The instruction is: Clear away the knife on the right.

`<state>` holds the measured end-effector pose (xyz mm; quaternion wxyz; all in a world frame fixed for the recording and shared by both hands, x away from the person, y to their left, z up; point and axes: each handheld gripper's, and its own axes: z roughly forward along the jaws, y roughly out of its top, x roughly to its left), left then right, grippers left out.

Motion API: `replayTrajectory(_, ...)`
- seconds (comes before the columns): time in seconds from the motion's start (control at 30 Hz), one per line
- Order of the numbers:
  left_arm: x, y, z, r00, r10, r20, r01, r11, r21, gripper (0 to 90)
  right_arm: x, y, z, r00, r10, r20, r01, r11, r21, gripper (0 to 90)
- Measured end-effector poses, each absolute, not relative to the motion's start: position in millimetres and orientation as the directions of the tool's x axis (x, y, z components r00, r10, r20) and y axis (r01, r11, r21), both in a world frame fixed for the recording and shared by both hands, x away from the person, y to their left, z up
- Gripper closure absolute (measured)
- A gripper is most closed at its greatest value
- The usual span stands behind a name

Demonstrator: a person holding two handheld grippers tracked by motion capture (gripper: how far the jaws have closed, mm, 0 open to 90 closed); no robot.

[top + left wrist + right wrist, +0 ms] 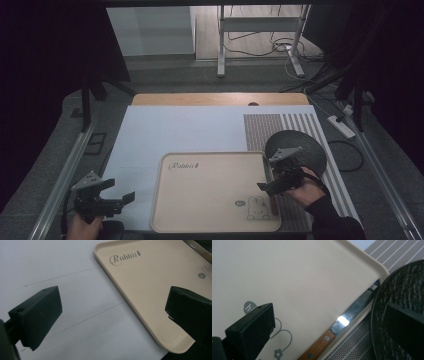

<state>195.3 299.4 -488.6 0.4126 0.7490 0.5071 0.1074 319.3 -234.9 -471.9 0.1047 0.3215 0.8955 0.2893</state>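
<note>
The beige tray (140, 290) carries the word "Rabbit" (124, 258) in grey script, with a small carrot mark at the end of the word; in the left gripper view it sits ahead of the jaws, between them and farther off. In the right gripper view a small round grey badge (250, 307) on the same tray shows the letters "hi" just above the near jaw, partly covered by it. No other writing can be read.
</note>
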Motion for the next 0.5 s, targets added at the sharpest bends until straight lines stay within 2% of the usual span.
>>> replayTrajectory(0.5,194.5,299.3,-488.7,0.461,0.849,-0.256,0.671,-0.145,0.727,0.9,311.8,-247.4,-468.9,-0.735,0.678,-0.014,0.535,0.592,0.603,0.0)
